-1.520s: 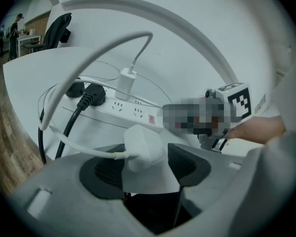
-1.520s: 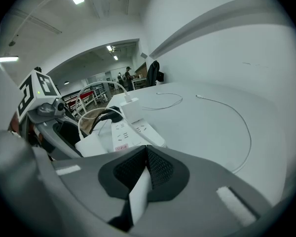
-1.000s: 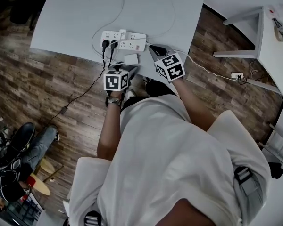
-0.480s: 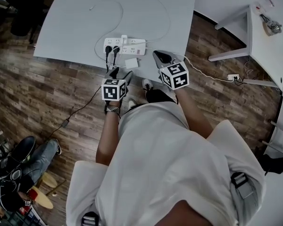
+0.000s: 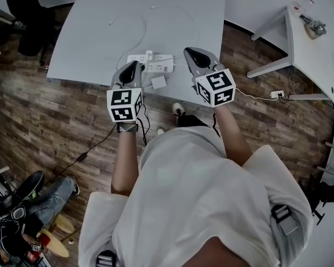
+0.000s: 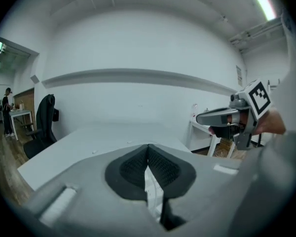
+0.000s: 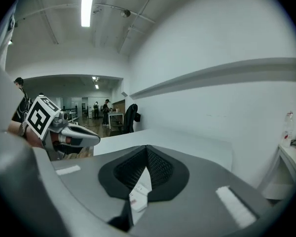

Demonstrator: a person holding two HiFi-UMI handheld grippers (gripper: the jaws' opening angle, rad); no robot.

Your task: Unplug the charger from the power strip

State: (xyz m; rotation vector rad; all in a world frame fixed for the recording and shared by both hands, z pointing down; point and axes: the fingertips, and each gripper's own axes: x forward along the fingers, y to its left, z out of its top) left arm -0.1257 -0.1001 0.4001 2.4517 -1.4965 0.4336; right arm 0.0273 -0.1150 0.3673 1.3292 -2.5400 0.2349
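The white power strip [image 5: 156, 64] lies near the front edge of the white table [image 5: 100, 43]. A white charger block [image 5: 158, 82] lies loose on the table just in front of it, out of the sockets. My left gripper [image 5: 134, 64] hangs in the air above the strip's left end and hides it. Its jaws have just been closing and now meet with nothing between them [image 6: 148, 148]. My right gripper [image 5: 190, 51] hovers over the strip's right side, its pads [image 7: 158, 169] also together and empty. A sliver of white strip [image 6: 152, 194] shows below the left jaws.
A thin white cable [image 5: 140, 22] loops over the table behind the strip. Black cords [image 5: 143, 121] hang from the table edge to the wooden floor. A second white table [image 5: 314, 60] stands at the right, a black office chair [image 5: 28, 10] at the far left. A seated person [image 5: 28, 204] is at lower left.
Both grippers have lifted off the table's front edge and now hang higher, over the strip. The left jaws, open a second ago, have closed. The charger still lies in front of the strip.
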